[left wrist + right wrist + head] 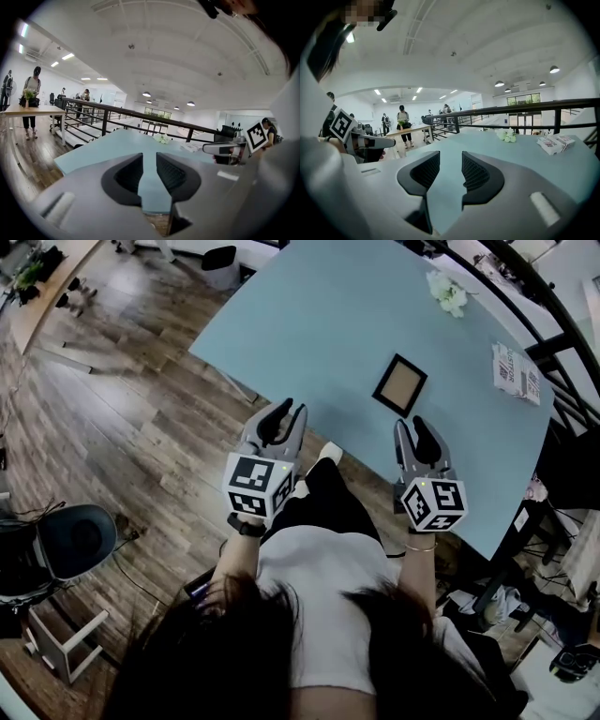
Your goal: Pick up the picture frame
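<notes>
Left gripper (281, 411): at the near edge of the table (328, 324), fingers a narrow gap apart, nothing between them.

Picture frame (399, 384): lies flat on the table, a short way in from that near edge. It is a rectangle with a thin dark border and a plain tan panel inside. The long axis runs from the near edge towards the far edge, skewed slightly rightward. The table top is smooth, matte and pale blue.

Right gripper (413, 425): at the same near edge, fingers clearly apart and empty.

Held side by side, pointing forward: left tongs (287, 411), right tongs (412, 424); both jaws apart, empty.
</notes>
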`<state>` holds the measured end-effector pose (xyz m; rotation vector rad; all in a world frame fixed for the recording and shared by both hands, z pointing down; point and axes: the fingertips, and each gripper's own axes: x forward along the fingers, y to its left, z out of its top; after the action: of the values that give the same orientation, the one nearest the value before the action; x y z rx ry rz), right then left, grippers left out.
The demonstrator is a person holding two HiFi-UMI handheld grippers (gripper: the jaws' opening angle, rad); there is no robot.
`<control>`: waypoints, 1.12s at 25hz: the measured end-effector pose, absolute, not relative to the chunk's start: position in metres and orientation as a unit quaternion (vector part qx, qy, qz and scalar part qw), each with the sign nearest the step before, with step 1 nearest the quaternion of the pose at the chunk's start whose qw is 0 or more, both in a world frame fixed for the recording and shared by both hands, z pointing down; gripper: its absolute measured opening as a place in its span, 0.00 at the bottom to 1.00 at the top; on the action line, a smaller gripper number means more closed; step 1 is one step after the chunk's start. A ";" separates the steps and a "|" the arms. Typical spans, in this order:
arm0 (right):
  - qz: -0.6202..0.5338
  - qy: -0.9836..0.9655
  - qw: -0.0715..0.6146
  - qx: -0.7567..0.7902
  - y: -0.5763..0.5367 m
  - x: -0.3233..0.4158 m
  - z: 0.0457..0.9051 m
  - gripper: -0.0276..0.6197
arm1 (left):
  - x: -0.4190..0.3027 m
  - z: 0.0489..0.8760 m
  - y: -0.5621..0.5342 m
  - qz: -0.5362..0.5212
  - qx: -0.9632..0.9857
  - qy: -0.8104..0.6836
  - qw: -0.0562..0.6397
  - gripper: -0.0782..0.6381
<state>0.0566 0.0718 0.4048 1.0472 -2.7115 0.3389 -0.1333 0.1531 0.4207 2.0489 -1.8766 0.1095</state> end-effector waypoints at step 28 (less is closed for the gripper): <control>0.175 -0.854 0.092 0.482 -0.112 0.134 0.425 0.23 | -0.048 0.429 -0.105 0.106 0.836 -0.502 0.193 0.25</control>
<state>0.1342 -0.1121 0.4250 1.4298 -2.5352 0.5196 -0.0483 -0.1048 0.4286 2.3458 -1.4092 0.2976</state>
